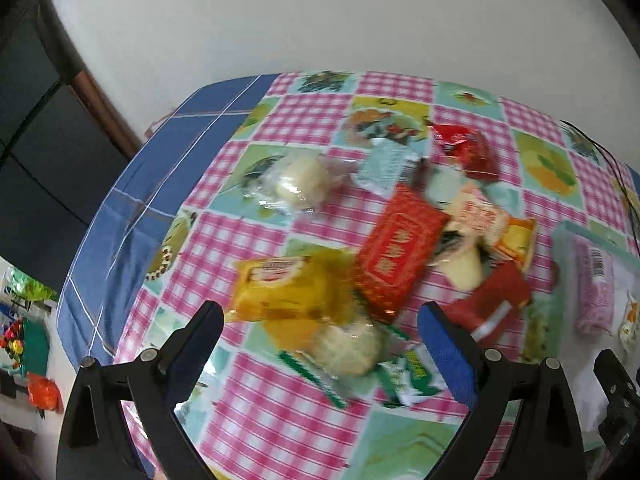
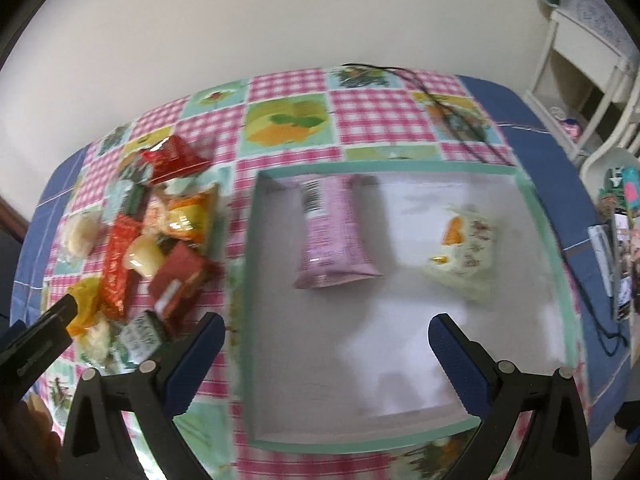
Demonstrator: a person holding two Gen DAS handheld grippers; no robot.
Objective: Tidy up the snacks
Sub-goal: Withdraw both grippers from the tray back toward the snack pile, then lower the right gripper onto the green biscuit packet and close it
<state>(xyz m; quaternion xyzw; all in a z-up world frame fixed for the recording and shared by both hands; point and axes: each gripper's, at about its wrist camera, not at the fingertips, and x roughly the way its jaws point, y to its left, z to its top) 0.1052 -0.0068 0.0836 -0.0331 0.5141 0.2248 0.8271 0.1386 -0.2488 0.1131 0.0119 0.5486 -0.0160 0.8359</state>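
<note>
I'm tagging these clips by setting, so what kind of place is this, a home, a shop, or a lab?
Most likely a home. The snacks sit on a patterned checked tablecloth over a blue cloth, a white shelf unit holding household odds and ends stands by a plain wall, and a shallow white tray holds two packets.

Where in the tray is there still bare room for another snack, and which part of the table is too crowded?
The tray is bare across its near half, below the pink packet and the pale green packet, and in the gap between them. The snack pile left of the tray is crowded, with packets overlapping.
</note>
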